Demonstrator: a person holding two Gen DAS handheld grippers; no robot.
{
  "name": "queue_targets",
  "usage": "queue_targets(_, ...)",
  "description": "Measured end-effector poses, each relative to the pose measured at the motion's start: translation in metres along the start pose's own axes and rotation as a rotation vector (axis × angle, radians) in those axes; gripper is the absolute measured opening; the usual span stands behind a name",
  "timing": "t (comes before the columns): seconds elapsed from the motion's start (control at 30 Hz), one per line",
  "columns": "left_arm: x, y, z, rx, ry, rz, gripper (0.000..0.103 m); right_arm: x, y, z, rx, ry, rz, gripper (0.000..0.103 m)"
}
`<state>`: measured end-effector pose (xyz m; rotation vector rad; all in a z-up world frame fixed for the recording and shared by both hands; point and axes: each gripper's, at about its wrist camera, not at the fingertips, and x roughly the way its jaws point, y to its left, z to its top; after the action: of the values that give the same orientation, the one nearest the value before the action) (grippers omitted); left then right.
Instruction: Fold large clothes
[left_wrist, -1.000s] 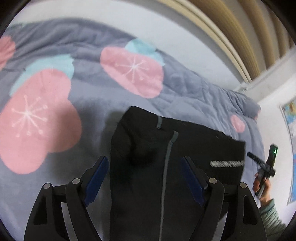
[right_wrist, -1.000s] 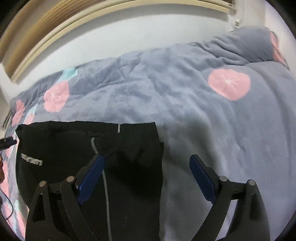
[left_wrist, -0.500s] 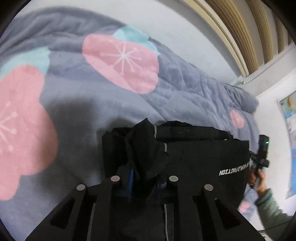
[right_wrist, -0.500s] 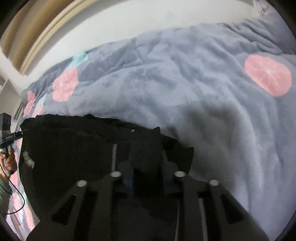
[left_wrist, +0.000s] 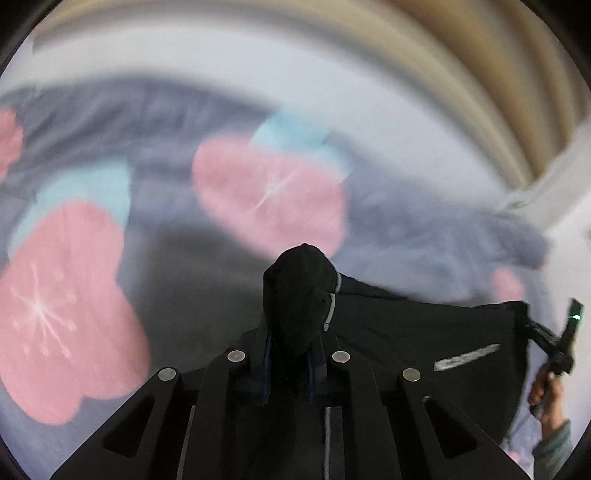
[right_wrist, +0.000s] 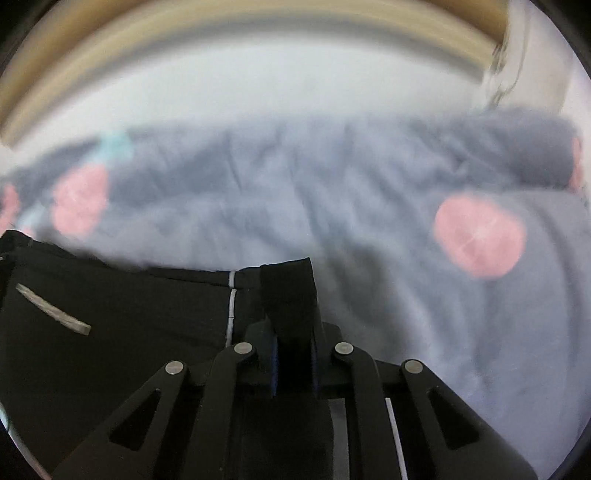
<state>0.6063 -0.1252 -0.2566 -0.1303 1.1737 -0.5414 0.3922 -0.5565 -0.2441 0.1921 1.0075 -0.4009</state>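
Note:
A black garment (left_wrist: 413, 343) with a grey stripe and white lettering hangs stretched between my two grippers above the bed. My left gripper (left_wrist: 290, 365) is shut on a bunched corner of it, which sticks up between the fingers. My right gripper (right_wrist: 293, 365) is shut on the other corner of the black garment (right_wrist: 129, 325), whose edge stands up between its fingers. In the left wrist view the hand holding the right gripper (left_wrist: 550, 384) shows at the far right.
A grey quilt with pink and teal flowers (left_wrist: 62, 314) covers the bed below and also fills the right wrist view (right_wrist: 369, 229). A white wall and tan slatted blinds (left_wrist: 480, 74) lie beyond it. Both views are motion-blurred.
Both grippers went from open over the garment to shut on its corners, then lifted it off the quilt; the garment now hangs stretched between them.

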Motion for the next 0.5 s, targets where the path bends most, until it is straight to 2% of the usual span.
queue_targets(0.03, 0.021, 0.008, -0.004, -0.033, 0.051, 0.015, 0.014, 0.02, 0.002, -0.006, 0.007, 0.053, 0.007, 0.014)
queue_targets(0.1, 0.046, 0.021, -0.015, -0.079, 0.091, 0.019, 0.016, 0.052, 0.008, -0.019, 0.018, 0.129, 0.021, 0.016)
queue_targets(0.2, 0.057, 0.024, -0.021, -0.078, 0.08, 0.028, 0.019, 0.068, 0.016, -0.031, 0.005, 0.134, 0.007, 0.02)
queue_targets(0.3, 0.06, 0.014, -0.021, -0.013, 0.097, 0.065, 0.024, 0.071, 0.01, -0.032, 0.032, 0.147, 0.025, 0.021)
queue_targets(0.33, 0.061, 0.012, -0.021, 0.002, 0.102, 0.071, 0.025, 0.072, 0.007, -0.032, 0.043, 0.155, 0.033, 0.026)
queue_targets(0.43, 0.049, 0.019, -0.02, -0.025, 0.105, 0.019, 0.025, 0.059, -0.007, -0.032, 0.099, 0.163, 0.049, 0.04)
queue_targets(0.5, 0.03, 0.033, -0.017, -0.098, 0.106, -0.044, 0.028, 0.037, -0.02, -0.035, 0.143, 0.133, 0.081, 0.042)
